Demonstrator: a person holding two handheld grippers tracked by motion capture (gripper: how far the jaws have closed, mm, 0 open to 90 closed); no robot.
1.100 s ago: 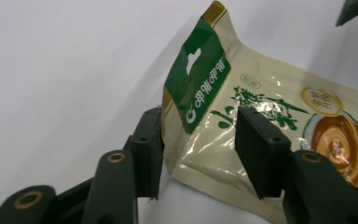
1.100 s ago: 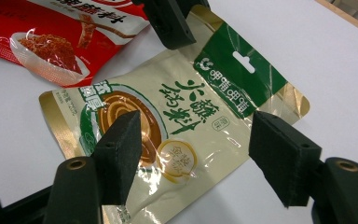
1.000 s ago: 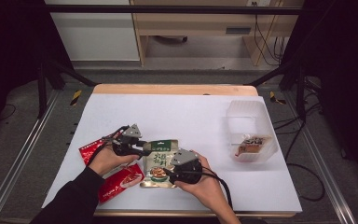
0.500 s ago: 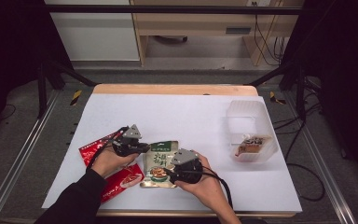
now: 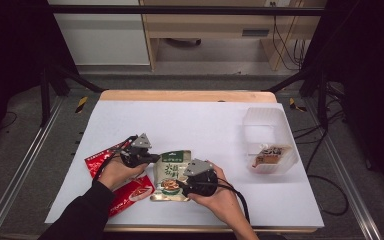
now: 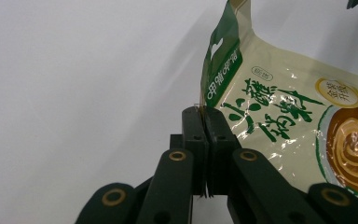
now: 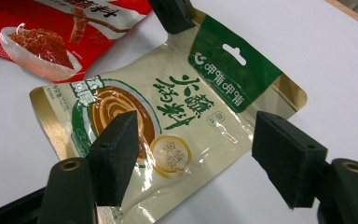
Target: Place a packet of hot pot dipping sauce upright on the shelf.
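A beige and green snack pouch point(image 5: 172, 172) lies flat on the white table near its front edge. My left gripper point(image 6: 207, 114) has just been closing and is shut on the pouch's point(image 6: 279, 107) green top corner, which it lifts a little. In the high view the left gripper point(image 5: 156, 159) reaches in from the pouch's left. My right gripper point(image 7: 196, 133) hovers open over the pouch point(image 7: 168, 107), one jaw on each side, the pads apart from it; its jaws have just opened slightly. It sits at the pouch's lower right point(image 5: 177, 186).
Two red snack packets point(image 5: 130, 192) point(image 5: 100, 159) lie under and beside my left hand; one red packet point(image 7: 51, 28) borders the pouch. A clear plastic box point(image 5: 267, 125) at the right holds a small packet point(image 5: 266, 156). The white table top point(image 5: 205, 125) stretches behind.
The left gripper's jaws have come together on the pouch's top corner. Both hands stay where they were.
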